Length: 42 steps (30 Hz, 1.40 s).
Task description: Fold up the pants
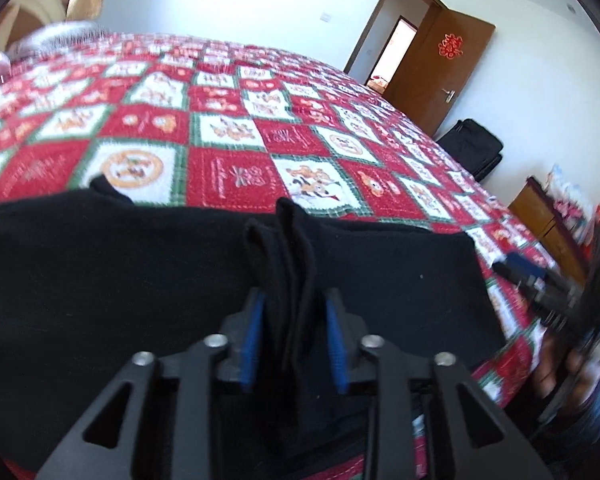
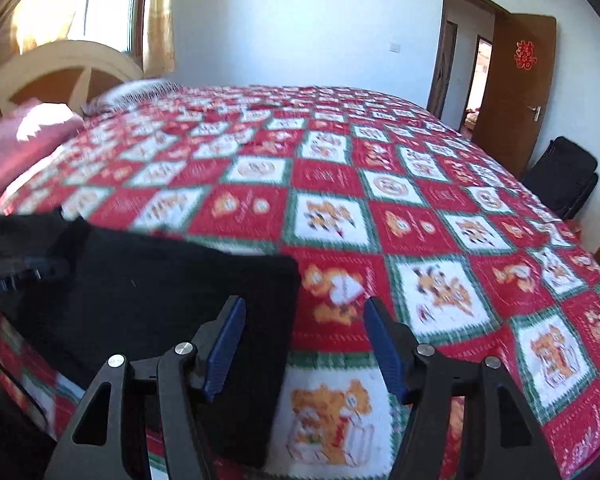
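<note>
Black pants [image 1: 140, 272] lie folded flat on the near edge of the bed, on the red, white and green patchwork quilt [image 1: 236, 136]. Fabric is plain dark, with a straight right edge and square corner in the right wrist view [image 2: 160, 292].

Left tongs [image 1: 296, 320]: clenched on a bunched, upright fold of the pants; several layers stand up between the blue pads [image 1: 252, 340]. Tongs sit low, pointing across the bed.

Right tongs [image 2: 304, 340]: released, jaws wide apart, nothing between them. They hover over the pants' right edge: left finger above the black cloth, right finger above bare quilt.

In the left wrist view the right tongs [image 1: 540, 280] appear blurred at the far right, just beyond the pants.

Quilt beyond the pants is open across the bed. Pink pillow [image 2: 24, 136] at the headboard; brown door [image 2: 516, 92] stands open; black bag [image 2: 564, 176] against the wall.
</note>
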{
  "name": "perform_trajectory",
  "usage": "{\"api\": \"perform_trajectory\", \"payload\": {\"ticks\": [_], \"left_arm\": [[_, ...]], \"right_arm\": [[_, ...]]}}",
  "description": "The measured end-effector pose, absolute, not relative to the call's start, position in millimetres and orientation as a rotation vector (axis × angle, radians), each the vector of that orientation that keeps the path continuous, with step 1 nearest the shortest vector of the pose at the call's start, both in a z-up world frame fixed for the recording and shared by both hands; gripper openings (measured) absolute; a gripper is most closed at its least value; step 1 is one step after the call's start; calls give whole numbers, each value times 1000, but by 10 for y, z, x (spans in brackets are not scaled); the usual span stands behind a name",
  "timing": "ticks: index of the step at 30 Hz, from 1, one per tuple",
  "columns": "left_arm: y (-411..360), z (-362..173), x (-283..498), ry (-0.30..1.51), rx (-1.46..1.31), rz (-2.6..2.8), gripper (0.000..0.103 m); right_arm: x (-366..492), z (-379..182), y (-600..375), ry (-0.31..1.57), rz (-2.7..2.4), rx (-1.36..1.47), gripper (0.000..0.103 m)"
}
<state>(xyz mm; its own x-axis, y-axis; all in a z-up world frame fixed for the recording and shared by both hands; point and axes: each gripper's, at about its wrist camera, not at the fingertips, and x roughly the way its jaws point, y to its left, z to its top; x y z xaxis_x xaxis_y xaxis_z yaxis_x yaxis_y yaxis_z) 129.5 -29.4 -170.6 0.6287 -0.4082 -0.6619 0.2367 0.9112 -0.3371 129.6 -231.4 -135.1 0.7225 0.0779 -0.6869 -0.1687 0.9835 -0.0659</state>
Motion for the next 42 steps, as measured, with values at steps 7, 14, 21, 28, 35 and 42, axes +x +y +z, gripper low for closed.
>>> {"api": "perform_trajectory", "payload": {"ticks": [7, 14, 21, 28, 35, 42], "left_arm": [[-244, -1733, 1240, 784, -118, -294, 70], [-165, -1732, 1170, 768, -100, -257, 74], [-260, -1800, 986, 796, 30, -256, 82], [138, -1696, 875, 759, -46, -203, 87], [567, -1688, 933, 749, -159, -112, 90], [608, -1729, 965, 761, -174, -115, 90]], "right_arm": [[1798, -1709, -2168, 898, 69, -154, 63], [1364, -1421, -2265, 847, 115, -114, 64], [870, -1709, -2054, 950, 244, -233, 64], [810, -1277, -1674, 774, 394, -208, 64], [765, -1481, -695, 743, 617, -369, 59], [943, -1738, -415, 797, 609, -411, 27]]}}
